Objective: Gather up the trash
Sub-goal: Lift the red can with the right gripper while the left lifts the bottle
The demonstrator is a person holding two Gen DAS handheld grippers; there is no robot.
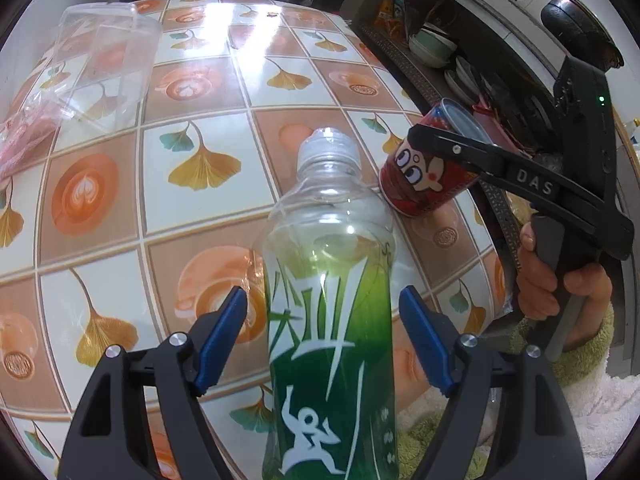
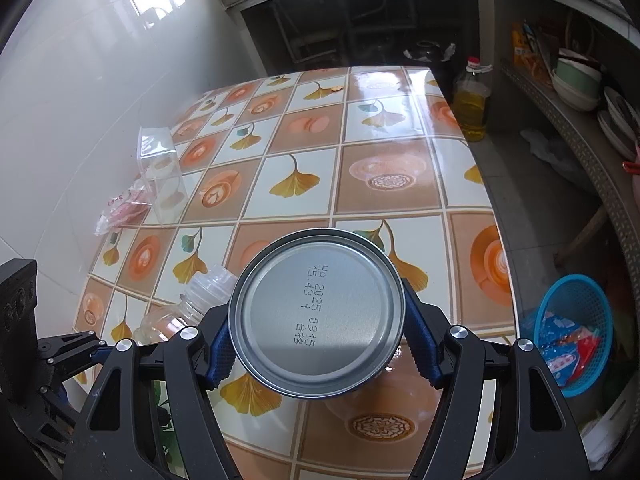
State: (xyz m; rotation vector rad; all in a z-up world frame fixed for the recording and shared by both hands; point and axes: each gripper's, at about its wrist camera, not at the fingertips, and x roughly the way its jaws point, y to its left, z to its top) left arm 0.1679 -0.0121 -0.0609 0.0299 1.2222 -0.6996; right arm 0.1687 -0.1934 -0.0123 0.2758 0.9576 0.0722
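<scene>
A: Bottle (image 1: 332, 320) nearest, green label, standing between the left gripper (image 1: 323, 338) pads; the blue pads sit clear of its sides, jaws wide.

B: And the right gripper (image 2: 318, 344)?

A: Clamped on the red cartoon can (image 2: 316, 314), tilted above the tiled table (image 2: 384, 184), silver base to the camera.

B: Farther out?

A: A clear plastic box (image 2: 160, 174) and a pink wrapper (image 2: 122, 210) near the wall edge; a blue basket (image 2: 574, 330) on the floor beside the table

Left gripper (image 1: 322, 344): blue pads apart, either side of clear green-labelled plastic bottle (image 1: 332, 320), no contact.
Right gripper (image 1: 440, 148): clamps red cartoon-printed metal can (image 1: 424, 176).
</scene>
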